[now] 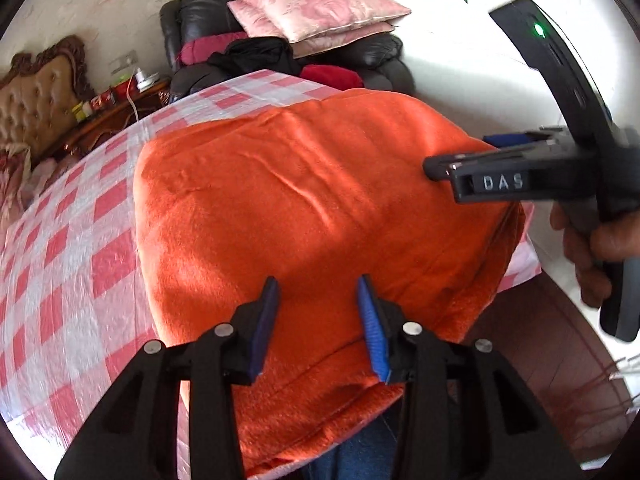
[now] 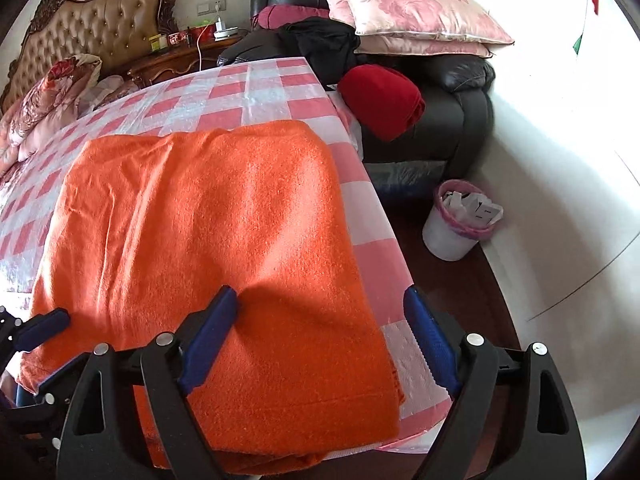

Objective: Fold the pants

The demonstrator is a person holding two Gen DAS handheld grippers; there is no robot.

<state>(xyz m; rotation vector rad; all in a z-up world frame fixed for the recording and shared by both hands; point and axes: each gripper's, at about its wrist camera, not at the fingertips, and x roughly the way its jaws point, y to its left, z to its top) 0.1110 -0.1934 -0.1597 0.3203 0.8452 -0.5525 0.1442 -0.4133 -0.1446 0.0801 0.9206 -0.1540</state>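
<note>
Lying folded on the pink-and-white checked desk, the orange pants form a thick rectangular bundle whose near edge hangs a little over the desk's front rim. In the left wrist view the left gripper hovers above the near part of the bundle, its jaws partly apart with nothing pinched between the blue pads. At 3 o'clock in that view the right gripper reaches in sideways over the fabric's right edge, held by a hand.

In the right wrist view the right gripper stands with its jaws spread wide, straddling the bundle's right border: the left pad rests over orange cloth, the right pad over the desk's corner, neither pressing anything. At 8 o'clock the other tool's blue tips show beside the cloth.

Beyond the desk, at 1 o'clock, a black leather armchair carries pink pillows and a red garment; a white bin stands on the floor at 3 o'clock.
</note>
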